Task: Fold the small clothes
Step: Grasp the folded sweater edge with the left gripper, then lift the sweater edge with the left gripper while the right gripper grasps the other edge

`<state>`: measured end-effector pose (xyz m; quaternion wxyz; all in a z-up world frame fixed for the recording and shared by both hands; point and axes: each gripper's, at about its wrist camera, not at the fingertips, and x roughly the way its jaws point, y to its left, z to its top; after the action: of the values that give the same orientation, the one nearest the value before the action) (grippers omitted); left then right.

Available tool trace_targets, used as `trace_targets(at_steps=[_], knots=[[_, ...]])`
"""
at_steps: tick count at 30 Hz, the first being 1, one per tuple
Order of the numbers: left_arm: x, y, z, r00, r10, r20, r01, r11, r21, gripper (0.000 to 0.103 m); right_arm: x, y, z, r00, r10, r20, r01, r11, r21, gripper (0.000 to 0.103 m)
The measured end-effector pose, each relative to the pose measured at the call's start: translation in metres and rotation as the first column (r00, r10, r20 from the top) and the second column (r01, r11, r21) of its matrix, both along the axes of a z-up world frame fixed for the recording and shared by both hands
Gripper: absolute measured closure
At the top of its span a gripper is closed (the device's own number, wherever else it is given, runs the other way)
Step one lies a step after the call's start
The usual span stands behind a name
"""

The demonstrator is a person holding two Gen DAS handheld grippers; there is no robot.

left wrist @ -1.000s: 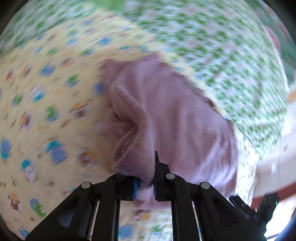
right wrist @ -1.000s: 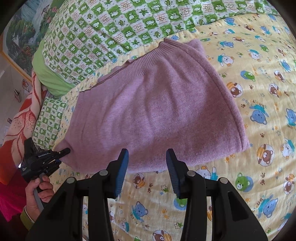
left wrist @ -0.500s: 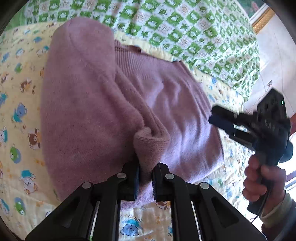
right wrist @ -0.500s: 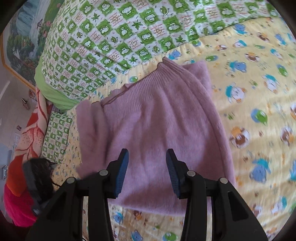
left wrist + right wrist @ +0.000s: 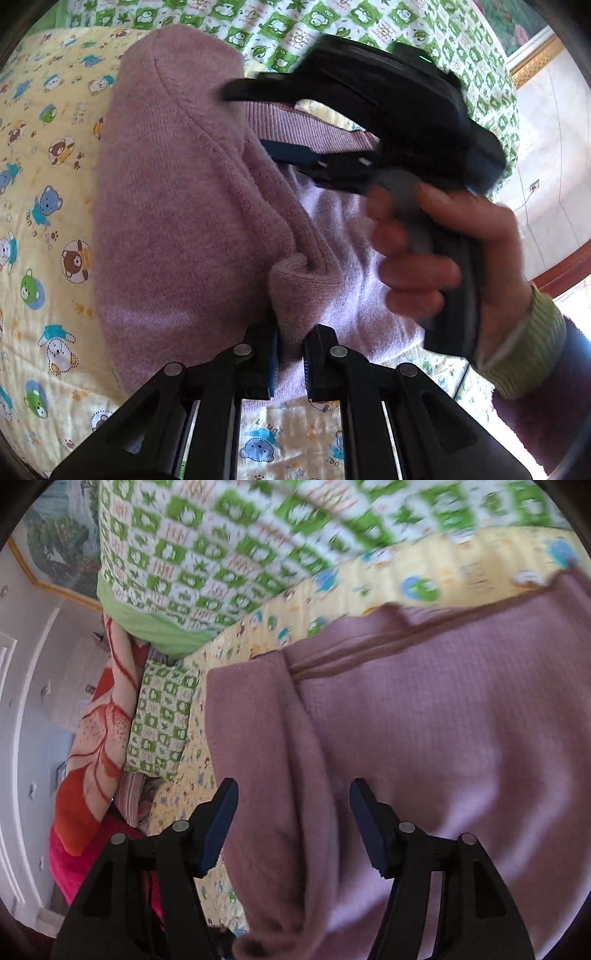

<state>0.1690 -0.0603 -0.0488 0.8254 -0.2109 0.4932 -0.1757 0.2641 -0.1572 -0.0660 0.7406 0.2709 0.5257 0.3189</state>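
A purple knit sweater [image 5: 177,206] lies on the yellow cartoon-bear sheet [image 5: 44,155], one side folded over its body. My left gripper [image 5: 291,354] is shut on a bunched fold of the sweater at its near edge. In the left wrist view a hand [image 5: 424,251] holds my right gripper [image 5: 255,122] over the ribbed collar [image 5: 295,125]. In the right wrist view the right gripper [image 5: 293,794] hovers above the folded sleeve of the sweater [image 5: 424,738]. Its jaws are opening, and the fabric lies below and between the blue pads [image 5: 218,819] without being pressed.
A green checked quilt [image 5: 207,554] is bunched along the far side of the bed. A small checked pillow [image 5: 162,720] and an orange floral blanket [image 5: 96,746] sit at the bed's edge. Beyond them are a white wall and floor.
The left gripper carried its fold across the sweater, then held still. The right gripper swung across the sweater toward the collar and its jaws widened.
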Motion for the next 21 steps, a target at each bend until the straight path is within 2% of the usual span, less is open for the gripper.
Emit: trace_targets(at_steps=[4, 6, 7, 8, 12, 15, 19, 21], knots=[[-0.003, 0.003, 0.001, 1.000, 0.007, -0.002, -0.007, 1.000, -0.008, 0.094, 0.023, 0.030, -0.009, 0.997, 0.072, -0.025, -0.072, 0.997, 0.004, 0.039], [-0.005, 0.006, 0.002, 1.000, 0.010, 0.003, -0.010, 1.000, -0.005, 0.094, 0.032, 0.038, -0.007, 0.997, 0.080, -0.010, -0.080, 0.996, 0.026, 0.056], [-0.006, 0.006, 0.004, 1.000, 0.010, 0.007, -0.010, 1.000, -0.006, 0.094, 0.034, 0.039, -0.006, 0.996, 0.086, -0.006, -0.086, 0.996, 0.037, 0.075], [-0.006, 0.007, 0.008, 1.000, 0.009, 0.011, -0.009, 1.000, -0.012, 0.094, 0.037, 0.042, -0.004, 0.996, 0.088, -0.007, -0.088, 0.996, 0.029, 0.086], [-0.004, 0.000, 0.027, 0.999, -0.011, 0.036, 0.013, 0.998, -0.058, 0.094, 0.032, 0.037, 0.023, 0.993, 0.097, 0.060, -0.097, 0.995, 0.002, 0.088], [-0.003, -0.020, 0.051, 0.993, -0.071, 0.091, 0.081, 0.991, -0.108, 0.094, 0.021, 0.016, 0.056, 0.989, 0.068, 0.132, -0.070, 0.997, 0.010, 0.088], [0.003, -0.072, 0.065, 0.968, -0.207, 0.142, 0.223, 0.969, -0.109, 0.094, 0.005, -0.041, 0.102, 0.975, -0.001, 0.221, -0.002, 1.000, 0.017, 0.088], [0.008, -0.101, 0.059, 0.953, -0.268, 0.143, 0.282, 0.956, -0.084, 0.094, -0.003, -0.076, 0.108, 0.969, -0.046, 0.241, 0.049, 0.999, -0.010, 0.089]])
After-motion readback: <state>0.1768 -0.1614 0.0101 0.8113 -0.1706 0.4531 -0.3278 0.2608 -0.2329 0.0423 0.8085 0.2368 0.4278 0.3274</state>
